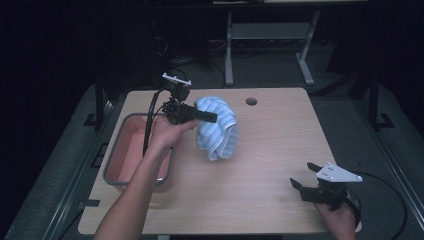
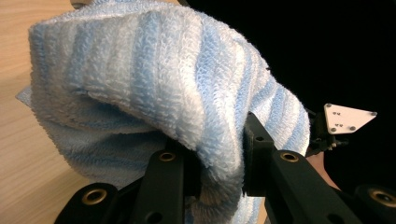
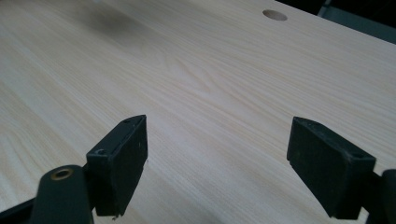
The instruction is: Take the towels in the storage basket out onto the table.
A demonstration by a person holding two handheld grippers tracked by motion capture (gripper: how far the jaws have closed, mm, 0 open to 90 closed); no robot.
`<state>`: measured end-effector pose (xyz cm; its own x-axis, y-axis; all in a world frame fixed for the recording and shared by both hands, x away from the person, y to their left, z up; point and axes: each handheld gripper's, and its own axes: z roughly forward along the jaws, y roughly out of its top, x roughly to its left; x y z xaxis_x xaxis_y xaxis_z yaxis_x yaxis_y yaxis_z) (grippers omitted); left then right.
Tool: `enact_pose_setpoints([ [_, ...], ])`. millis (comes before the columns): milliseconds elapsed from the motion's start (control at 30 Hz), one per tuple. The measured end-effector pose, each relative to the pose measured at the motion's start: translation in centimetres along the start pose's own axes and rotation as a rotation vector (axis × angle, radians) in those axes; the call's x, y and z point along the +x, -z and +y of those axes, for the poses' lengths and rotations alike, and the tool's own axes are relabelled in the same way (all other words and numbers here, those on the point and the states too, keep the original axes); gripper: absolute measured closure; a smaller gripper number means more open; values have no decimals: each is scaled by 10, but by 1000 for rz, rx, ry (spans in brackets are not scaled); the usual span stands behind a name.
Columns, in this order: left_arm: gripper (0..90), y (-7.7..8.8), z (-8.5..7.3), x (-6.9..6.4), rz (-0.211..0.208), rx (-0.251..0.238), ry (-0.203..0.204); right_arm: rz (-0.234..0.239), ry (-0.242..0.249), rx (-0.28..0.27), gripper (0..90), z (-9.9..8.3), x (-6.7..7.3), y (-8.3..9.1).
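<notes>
Jaws, unlabelled blue-striped towel [image 2: 154, 79] between.

We see the striped towel [image 2: 154, 79] cut off by the top and bottom edges in the left gripper view, its pinched fold hiding between the jaws. Beyond it, the towel covers most of the right gripper [image 2: 348, 122].

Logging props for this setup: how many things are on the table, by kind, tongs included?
Towel, blue-and-white striped, held in the left tongs: 1
Tub, grey with pink inside: 1
Tongs, counting the open right tongs: 2
Total: 4
</notes>
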<state>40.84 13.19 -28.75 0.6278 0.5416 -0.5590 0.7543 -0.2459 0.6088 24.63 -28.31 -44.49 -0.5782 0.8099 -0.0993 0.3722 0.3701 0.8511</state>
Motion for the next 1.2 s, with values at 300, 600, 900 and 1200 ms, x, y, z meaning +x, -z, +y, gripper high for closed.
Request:
enact_pose_setpoints([
  [300, 727, -25, 4, -3, 1, 25, 6, -1, 0, -3, 194, 3, 1, -1],
  [600, 720, -63, 3, -4, 12, 77, 5, 4, 1, -4, 194, 3, 1, -1],
  [900, 712, -94, 0, 0, 28, 116, 10, 3, 0, -7, 194, 3, 0, -1],
  [1200, 699, -122, -14, 10, 22, 124, 47, 1, -1, -5, 197, 3, -1, 0],
])
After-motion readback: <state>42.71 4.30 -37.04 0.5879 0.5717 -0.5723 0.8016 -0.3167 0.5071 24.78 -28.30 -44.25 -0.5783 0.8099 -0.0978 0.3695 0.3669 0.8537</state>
